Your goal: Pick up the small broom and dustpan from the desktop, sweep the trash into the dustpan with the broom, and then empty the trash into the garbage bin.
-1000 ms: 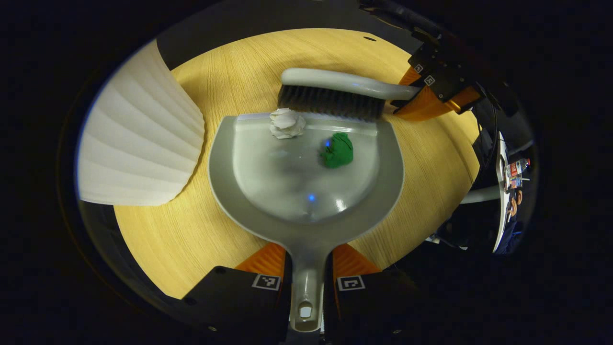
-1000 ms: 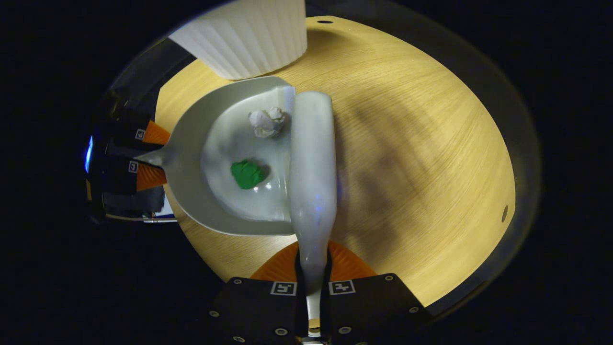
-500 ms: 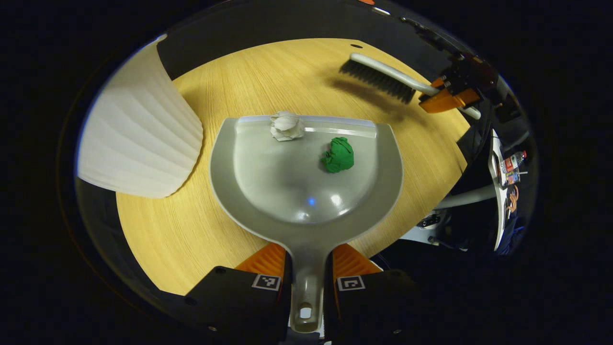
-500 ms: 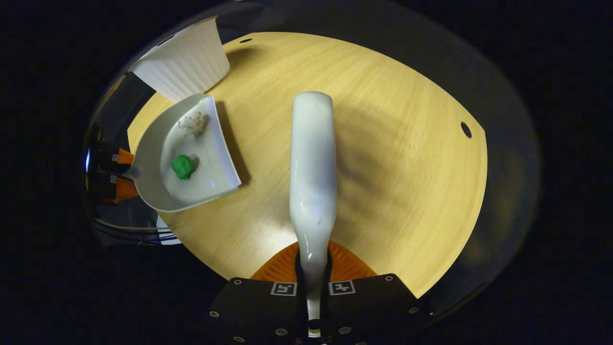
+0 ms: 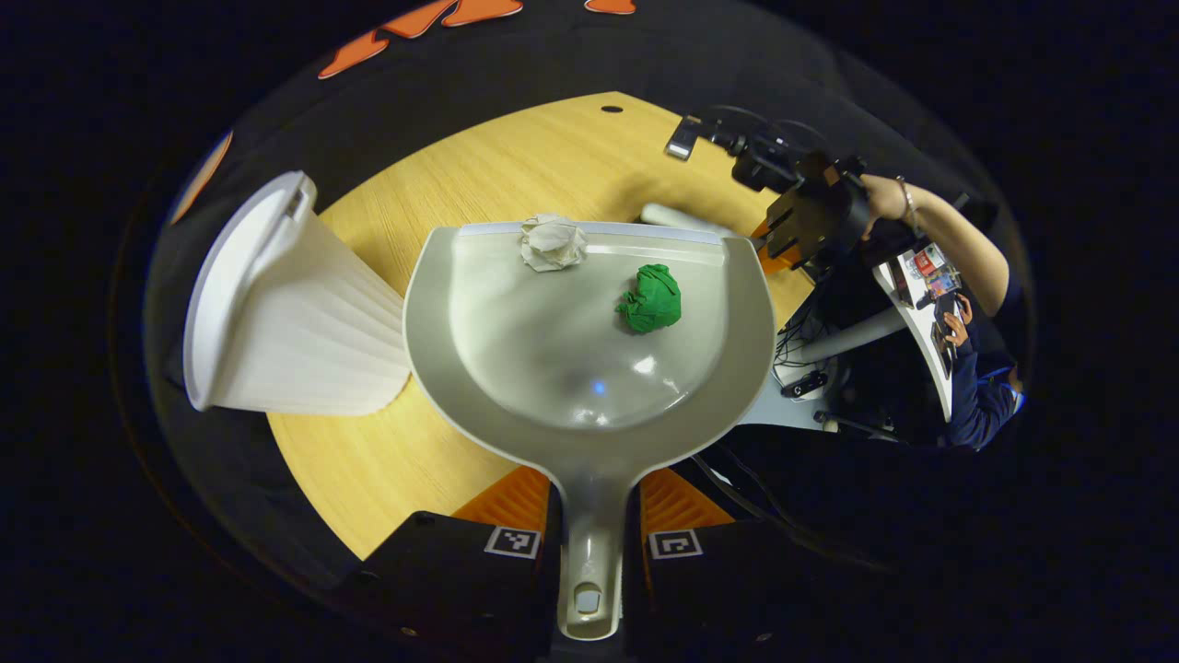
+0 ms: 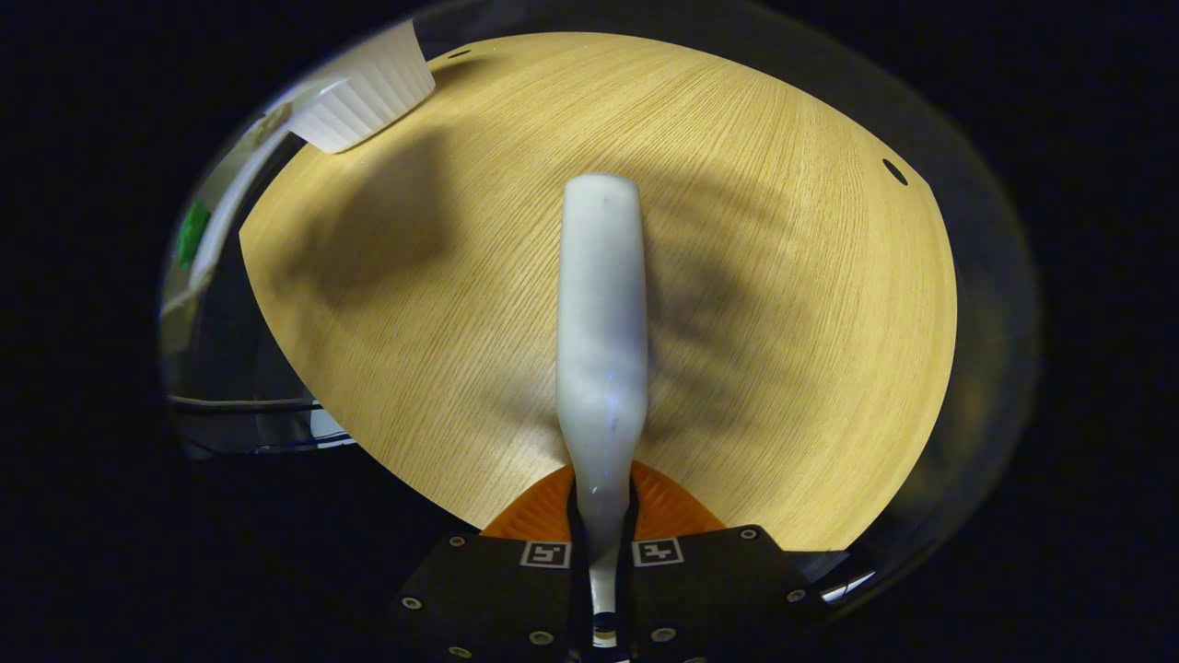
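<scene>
A light wooden desktop with a small hole near its far edge, in a dark booth; the left gripper clamps the grey dustpan handle, green wad and white wad inside; a white ribbed garbage bin stands beside it near the desktop's edge; the right gripper clamps the broom handle above the desktop.

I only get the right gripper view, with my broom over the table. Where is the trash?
Observer: In the dustpan: a white paper ball near its front lip and a green wad.
Child: Who holds the dustpan?
Observer: The left gripper; its fingers clamp the handle from both sides.
Child: Is the bin close?
Observer: Yes, the bin is right beside the dustpan's left edge in the left gripper view.
</scene>
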`<state>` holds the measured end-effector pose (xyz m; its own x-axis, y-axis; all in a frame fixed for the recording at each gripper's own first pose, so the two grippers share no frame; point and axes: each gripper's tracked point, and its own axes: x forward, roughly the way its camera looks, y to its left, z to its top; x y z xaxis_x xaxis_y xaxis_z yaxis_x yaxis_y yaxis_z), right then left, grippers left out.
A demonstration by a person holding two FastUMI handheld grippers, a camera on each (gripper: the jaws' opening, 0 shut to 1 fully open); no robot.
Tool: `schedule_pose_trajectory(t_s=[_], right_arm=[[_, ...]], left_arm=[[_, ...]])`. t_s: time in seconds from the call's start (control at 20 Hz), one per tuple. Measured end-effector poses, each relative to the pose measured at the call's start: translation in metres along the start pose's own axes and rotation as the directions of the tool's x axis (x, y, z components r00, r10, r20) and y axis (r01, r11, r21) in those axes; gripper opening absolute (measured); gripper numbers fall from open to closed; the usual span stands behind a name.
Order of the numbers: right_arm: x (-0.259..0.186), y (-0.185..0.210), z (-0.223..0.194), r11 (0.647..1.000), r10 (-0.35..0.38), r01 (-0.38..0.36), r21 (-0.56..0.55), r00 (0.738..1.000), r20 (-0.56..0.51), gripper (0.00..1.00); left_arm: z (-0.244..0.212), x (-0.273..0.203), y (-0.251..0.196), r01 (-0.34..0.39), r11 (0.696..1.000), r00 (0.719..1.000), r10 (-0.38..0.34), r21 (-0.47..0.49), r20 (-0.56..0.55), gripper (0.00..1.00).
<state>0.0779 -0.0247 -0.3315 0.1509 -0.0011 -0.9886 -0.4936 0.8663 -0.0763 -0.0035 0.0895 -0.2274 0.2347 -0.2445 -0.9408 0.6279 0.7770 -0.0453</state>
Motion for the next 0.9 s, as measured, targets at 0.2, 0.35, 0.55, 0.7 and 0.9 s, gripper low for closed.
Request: schedule_pose_trajectory(t_s=[0.2, 0.35, 0.55, 0.7, 0.9], right_arm=[[0.001, 0.0, -0.001, 1.0, 0.004, -0.004, -0.006, 1.0, -0.002, 0.09], [0.002, 0.001, -0.004, 0.999, 0.034, -0.034, -0.004, 0.999, -0.008, 0.1], [0.002, 0.002, -0.002, 0.999, 0.038, -0.038, -0.016, 0.999, -0.009, 0.1], [0.003, 0.001, -0.003, 0.998, 0.046, -0.047, -0.04, 0.998, -0.031, 0.1], [0.005, 0.001, 0.0, 0.996, 0.048, -0.051, -0.069, 0.998, -0.041, 0.1]], left_arm=[[0.044, -0.068, 0.001, 0.029, 0.999, 0.999, -0.028, -0.026, 0.044, 0.29], [0.079, -0.096, 0.027, 0.012, 0.997, 0.997, -0.006, -0.077, 0.08, 0.29], [0.098, -0.124, 0.08, -0.068, 0.983, 0.992, 0.084, -0.173, 0.089, 0.28], [0.082, -0.142, 0.129, -0.155, 0.96, 0.984, 0.172, -0.235, 0.053, 0.29], [0.058, -0.171, 0.198, -0.297, 0.907, 0.949, 0.315, -0.298, 0.012, 0.28]])
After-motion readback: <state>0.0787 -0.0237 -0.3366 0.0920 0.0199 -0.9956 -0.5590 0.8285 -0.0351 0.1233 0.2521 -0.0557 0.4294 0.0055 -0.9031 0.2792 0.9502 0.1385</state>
